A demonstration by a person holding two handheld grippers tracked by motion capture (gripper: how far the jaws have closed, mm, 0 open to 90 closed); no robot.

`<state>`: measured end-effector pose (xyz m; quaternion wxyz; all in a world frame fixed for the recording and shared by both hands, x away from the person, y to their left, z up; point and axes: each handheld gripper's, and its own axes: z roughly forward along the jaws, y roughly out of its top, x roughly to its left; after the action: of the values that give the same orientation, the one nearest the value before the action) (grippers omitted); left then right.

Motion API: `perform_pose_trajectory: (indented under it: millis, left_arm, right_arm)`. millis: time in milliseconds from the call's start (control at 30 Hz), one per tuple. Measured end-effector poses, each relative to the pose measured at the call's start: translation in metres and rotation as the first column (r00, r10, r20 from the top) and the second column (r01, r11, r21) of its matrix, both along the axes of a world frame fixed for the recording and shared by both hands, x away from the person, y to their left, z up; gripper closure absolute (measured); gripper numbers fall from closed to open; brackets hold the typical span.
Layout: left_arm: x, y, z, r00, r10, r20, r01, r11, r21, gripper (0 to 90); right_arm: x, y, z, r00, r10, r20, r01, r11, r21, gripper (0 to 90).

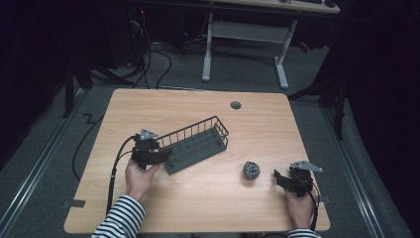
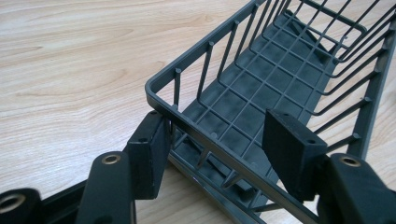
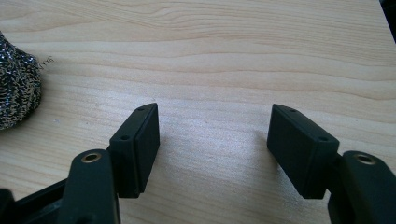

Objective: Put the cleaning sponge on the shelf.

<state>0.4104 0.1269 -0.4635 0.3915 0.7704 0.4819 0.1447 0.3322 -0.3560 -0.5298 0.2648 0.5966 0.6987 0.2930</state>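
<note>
The left tongs (image 1: pixel 159 154) grip the near-left end of the wire basket (image 1: pixel 198 144): in the left gripper view one jaw presses the outside of the corner rim and the other sits inside the basket (image 2: pixel 261 88), closed on that end wall. The basket lies slanted across the middle of the tabletop (image 1: pixel 198 198), its far end pointing right and away. The right tongs (image 1: pixel 278 177) rest at the near right, jaws partly open with nothing between them, over bare wood. Just left of them, apart from both, lies a metal scouring ball (image 1: pixel 251 170). A small grey disc (image 1: pixel 236 105) sits near the far edge.
</note>
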Motion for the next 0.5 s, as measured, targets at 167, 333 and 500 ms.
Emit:
perform_pose_trajectory:
  millis: [167, 333, 500]
  left_arm:
    - [-0.0012, -0.0025, 0.0001, 1.0, -0.008, -0.004, 0.008, 1.0, -0.002, 42.9]
    - [-0.0049, -0.0072, -0.0002, 0.9997, -0.025, -0.004, 0.025, 0.9997, -0.008, 42.8]
    - [-0.0058, -0.0091, -0.0004, 0.9994, -0.034, -0.004, 0.034, 0.9994, -0.01, 42.8]
  right_arm:
    - [0.0, 0.0001, 0.0, 1.0, -0.001, 0.0, 0.001, 1.0, 0.001, 34.8]
    - [0.0, 0.0001, 0.0, 1.0, 0.0, 0.0, 0.0, 1.0, 0.0, 34.8]
    - [0.0, 0.0001, 0.0, 1.0, -0.001, 0.0, 0.001, 1.0, 0.0, 34.8]
